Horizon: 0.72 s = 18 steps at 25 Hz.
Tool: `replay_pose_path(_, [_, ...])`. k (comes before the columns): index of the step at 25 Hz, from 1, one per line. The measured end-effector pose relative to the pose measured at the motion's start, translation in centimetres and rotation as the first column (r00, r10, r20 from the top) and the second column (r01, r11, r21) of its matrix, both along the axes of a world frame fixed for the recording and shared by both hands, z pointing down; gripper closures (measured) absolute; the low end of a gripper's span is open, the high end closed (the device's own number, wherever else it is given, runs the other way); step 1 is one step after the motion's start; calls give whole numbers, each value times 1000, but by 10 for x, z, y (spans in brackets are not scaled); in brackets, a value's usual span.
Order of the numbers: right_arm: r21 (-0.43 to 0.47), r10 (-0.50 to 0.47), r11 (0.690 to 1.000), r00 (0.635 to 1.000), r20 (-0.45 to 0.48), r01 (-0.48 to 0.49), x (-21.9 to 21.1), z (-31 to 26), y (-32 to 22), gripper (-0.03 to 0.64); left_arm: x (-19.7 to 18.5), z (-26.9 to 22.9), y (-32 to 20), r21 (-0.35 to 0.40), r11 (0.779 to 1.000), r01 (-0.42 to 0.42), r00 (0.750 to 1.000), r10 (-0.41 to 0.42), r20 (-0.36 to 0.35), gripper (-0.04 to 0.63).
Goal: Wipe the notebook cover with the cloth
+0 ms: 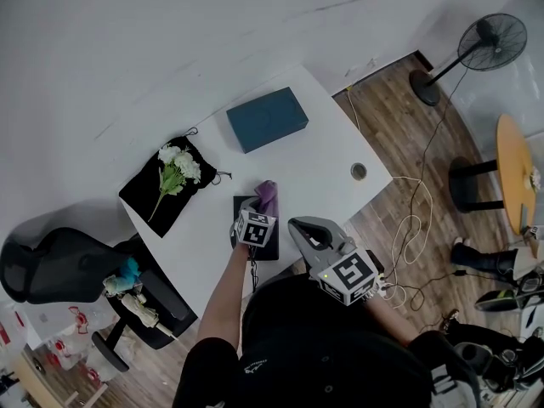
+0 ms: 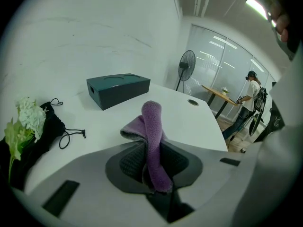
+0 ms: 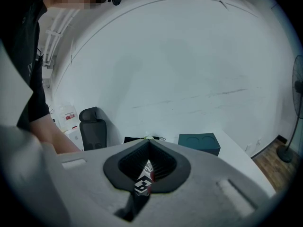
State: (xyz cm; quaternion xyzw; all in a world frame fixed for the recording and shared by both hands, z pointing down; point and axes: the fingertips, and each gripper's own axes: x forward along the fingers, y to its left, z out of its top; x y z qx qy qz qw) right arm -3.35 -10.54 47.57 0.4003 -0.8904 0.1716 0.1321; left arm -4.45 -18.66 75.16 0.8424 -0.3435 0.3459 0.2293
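So the purple cloth (image 2: 152, 119) is clamped tight between the fingers (image 2: 129, 163) of the left gripper (image 2: 151, 146), with a folded end poking out past the tips. In the head view, that gripper is held right over the dark notebook (image 1: 269, 250), which is lying flat near the front edge of the white surface (image 1: 323, 155). Whether the cloth is actually touching the cover can't be made out tbh.

The right gripper (image 3: 147, 144) is kept off to the side, just beyond the surface's front edge. Its fingers (image 3: 130, 163) are pressed together at the tips and nothing is gripped between them; only the other gripper's marker cube is glimpsed through the gap lower down.

Farther back on the surface a teal box (image 1: 266, 119) is parked. To the left, a black drawstring bag (image 1: 146, 202) is spread out, with white flowers (image 1: 177, 170) laid on top. A standing fan (image 1: 490, 42) is seen on the wooden floor, well apart from everything.
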Motion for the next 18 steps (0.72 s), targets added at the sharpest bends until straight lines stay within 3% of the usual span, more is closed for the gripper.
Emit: replay_pose_path(18, [-2,-11,1000,1000,-4,11,-8,0,5,614,-43,-2,-9,-1,994,105,994,-105,8,518])
